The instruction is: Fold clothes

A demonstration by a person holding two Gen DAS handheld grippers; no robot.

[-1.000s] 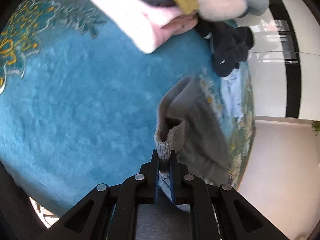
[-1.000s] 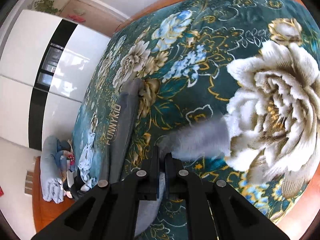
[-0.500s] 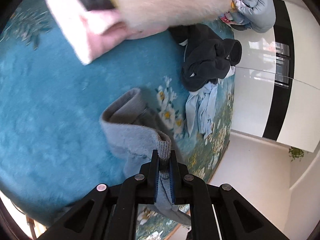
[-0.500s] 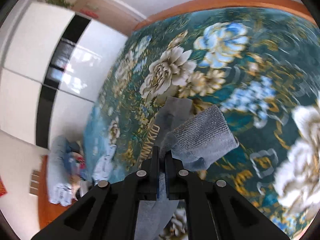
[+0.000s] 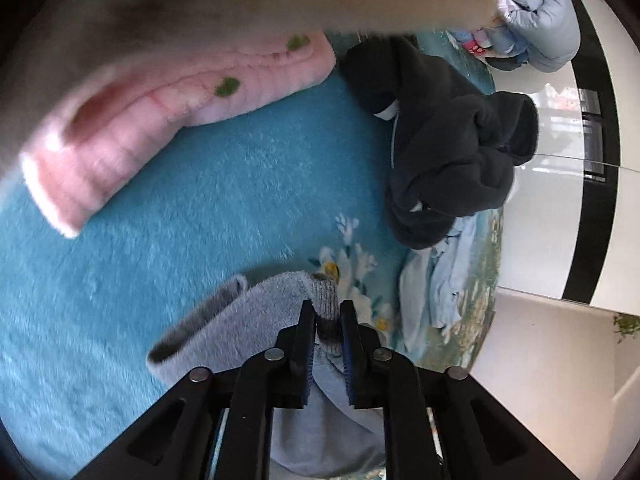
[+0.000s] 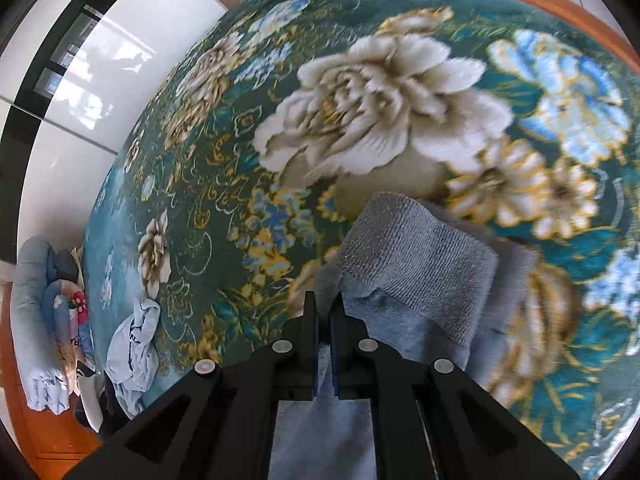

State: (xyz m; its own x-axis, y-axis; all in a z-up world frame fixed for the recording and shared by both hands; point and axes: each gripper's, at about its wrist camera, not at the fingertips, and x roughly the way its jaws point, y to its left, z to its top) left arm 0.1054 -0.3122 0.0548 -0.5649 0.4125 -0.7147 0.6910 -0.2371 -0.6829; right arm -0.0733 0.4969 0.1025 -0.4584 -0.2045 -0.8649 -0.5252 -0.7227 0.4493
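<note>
- The left gripper (image 5: pixel 327 316) has its jaws a little apart, having just been opening; the ribbed cuff of the grey-blue fleece garment (image 5: pixel 256 320) sits between them, and whether the pads still press on it cannot be told.
- From that cuff the garment folds out toward 9 o'clock in the left wrist view and lies on the plush teal floral blanket (image 5: pixel 200 208) that covers the bed.
- The right gripper (image 6: pixel 324 312) has its jaws almost pressed together, pinching an edge of the same grey-blue garment (image 6: pixel 420 264), whose folded ribbed part lies toward 2 o'clock of the fingertips on the blanket's (image 6: pixel 224 184) large cream flower.
- A crumpled dark charcoal fleece garment (image 5: pixel 448 140) lies at 2 o'clock in the left view, touching a pale blue crumpled cloth (image 5: pixel 440 280) below it.
- A pink ribbed knitted piece with green spots (image 5: pixel 160 120) stretches from 9 to 12 o'clock, blurred.
- A light blue padded jacket (image 5: pixel 540 20) lies at the far 1 o'clock edge.
</note>
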